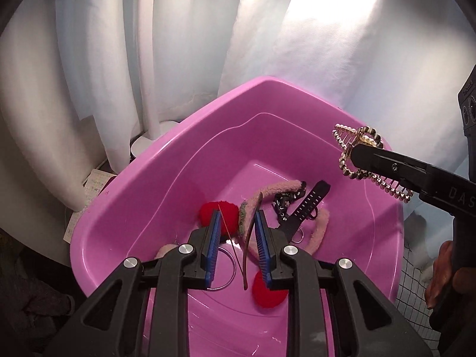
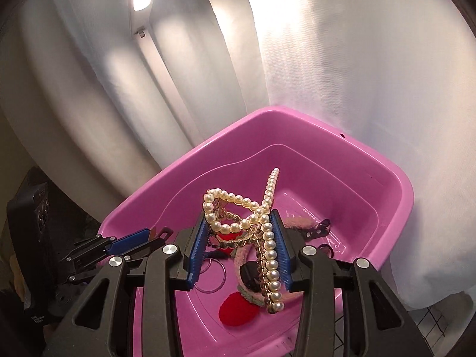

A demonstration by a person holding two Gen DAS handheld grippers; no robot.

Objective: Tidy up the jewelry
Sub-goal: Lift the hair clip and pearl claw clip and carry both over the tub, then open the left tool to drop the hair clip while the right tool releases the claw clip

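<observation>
A pink plastic tub holds jewelry and hair items: two red pom-poms, a fuzzy pink band, a black strap, a thin metal ring and a brown hair stick. My left gripper is open above the tub, the hair stick between its blue pads, untouched as far as I can tell. My right gripper is shut on a pearl hair claw, held over the tub. The claw also shows in the left wrist view.
White curtain cloth hangs behind the tub. A white lamp base stands at the tub's far left. A mesh-patterned surface lies at the right. A dark device sits left in the right wrist view.
</observation>
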